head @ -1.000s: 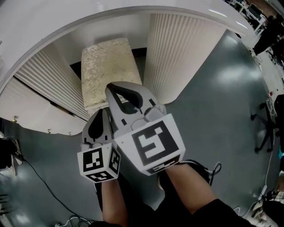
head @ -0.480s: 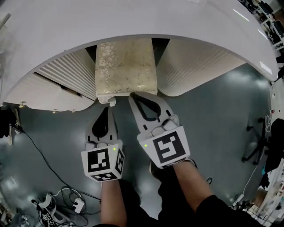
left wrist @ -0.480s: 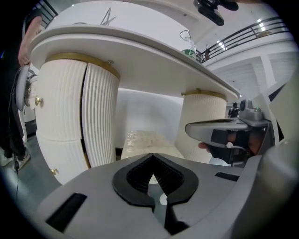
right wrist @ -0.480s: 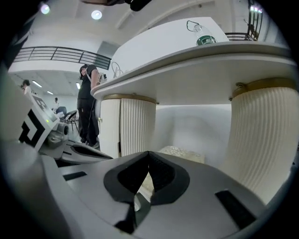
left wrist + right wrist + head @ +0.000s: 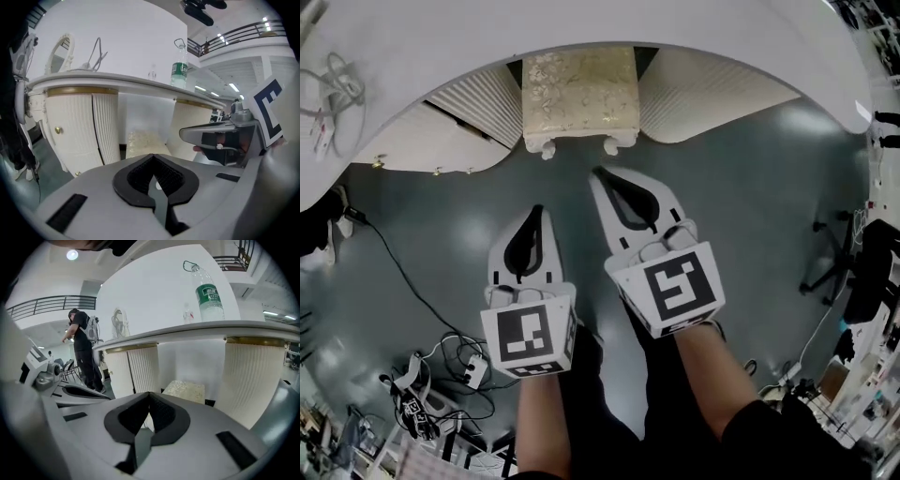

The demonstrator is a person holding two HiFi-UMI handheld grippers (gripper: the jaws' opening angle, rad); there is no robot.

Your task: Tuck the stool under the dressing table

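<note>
The stool (image 5: pixel 578 89) has a cream, gold-patterned seat and stands in the gap between the dressing table's two fluted cabinets, under its white curved top (image 5: pixel 581 23). Two of its white feet (image 5: pixel 548 148) show at the front. My left gripper (image 5: pixel 536 210) is shut and holds nothing, well short of the stool over the grey floor. My right gripper (image 5: pixel 598 172) is also shut and holds nothing, its tip a little in front of the stool's feet and apart from them. In the left gripper view the stool seat (image 5: pixel 143 139) lies beyond the shut left gripper (image 5: pixel 152 157). In the right gripper view the stool (image 5: pixel 185 389) lies beyond the shut right gripper (image 5: pixel 149 394).
A water bottle (image 5: pixel 207 294) and an oval mirror (image 5: pixel 58 54) stand on the table top. Cables and a power strip (image 5: pixel 450 370) lie on the floor at the lower left. An office chair (image 5: pixel 848 272) is at the right. A person (image 5: pixel 84 348) stands far off.
Both grippers have drawn back from the stool's front edge, and a gap of floor now lies between them and the stool. More of the seat now lies under the table top.
</note>
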